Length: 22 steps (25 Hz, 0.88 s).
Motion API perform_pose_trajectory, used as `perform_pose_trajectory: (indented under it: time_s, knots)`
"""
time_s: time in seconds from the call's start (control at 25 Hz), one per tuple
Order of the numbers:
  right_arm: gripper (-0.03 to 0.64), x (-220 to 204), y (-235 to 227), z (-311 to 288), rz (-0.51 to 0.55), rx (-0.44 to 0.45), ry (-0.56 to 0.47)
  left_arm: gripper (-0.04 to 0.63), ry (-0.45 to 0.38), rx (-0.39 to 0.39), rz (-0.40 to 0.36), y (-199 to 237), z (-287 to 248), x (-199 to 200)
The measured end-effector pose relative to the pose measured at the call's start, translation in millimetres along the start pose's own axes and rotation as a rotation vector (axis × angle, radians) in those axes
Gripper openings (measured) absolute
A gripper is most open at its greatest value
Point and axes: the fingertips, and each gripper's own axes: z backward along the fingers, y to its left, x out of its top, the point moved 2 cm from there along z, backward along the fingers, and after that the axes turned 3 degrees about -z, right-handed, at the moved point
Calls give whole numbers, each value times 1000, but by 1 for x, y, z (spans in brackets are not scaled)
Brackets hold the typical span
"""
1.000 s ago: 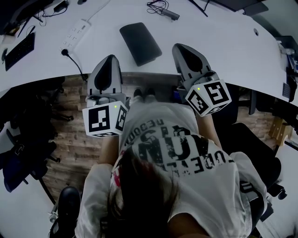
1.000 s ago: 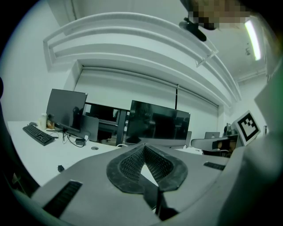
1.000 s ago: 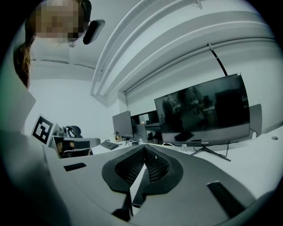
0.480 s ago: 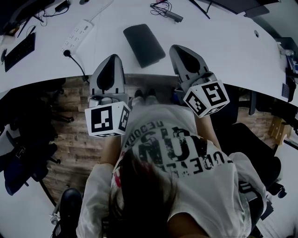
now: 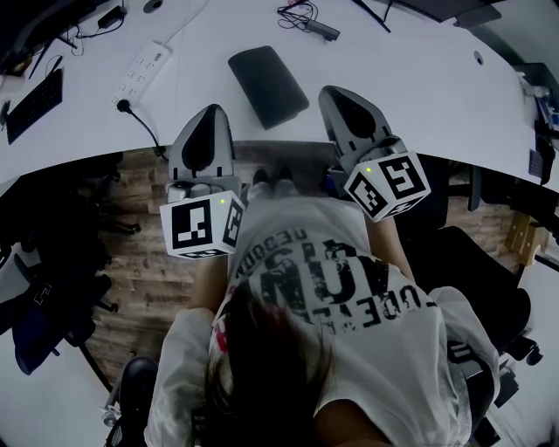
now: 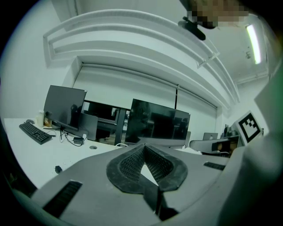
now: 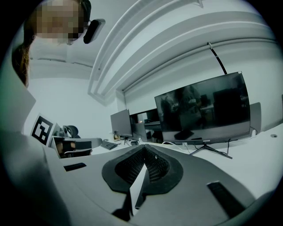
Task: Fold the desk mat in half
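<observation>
The desk mat (image 5: 268, 85), a small dark rectangle with rounded corners, lies flat on the white desk (image 5: 419, 96) just beyond both grippers. My left gripper (image 5: 207, 112) is held over the desk's near edge, left of the mat and apart from it. Its jaws are shut, tips together, with nothing between them (image 6: 143, 146). On the mat's other side, my right gripper (image 5: 333, 91) reaches over the edge and is also shut and empty (image 7: 144, 147). Neither touches the mat.
A white power strip (image 5: 140, 68) with a black cable lies at the desk's left, a keyboard (image 5: 33, 98) further left, and tangled cables (image 5: 306, 19) at the back. Monitors (image 7: 204, 110) stand across the desk. Dark office chairs (image 5: 476, 271) flank the person.
</observation>
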Motion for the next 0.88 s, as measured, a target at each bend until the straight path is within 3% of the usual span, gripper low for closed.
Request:
perform_pose_trajectory:
  time_s: [0.88]
  knots:
    - [-6, 1, -6, -5, 3, -2, 3, 2, 1, -16, 8, -2, -8, 0]
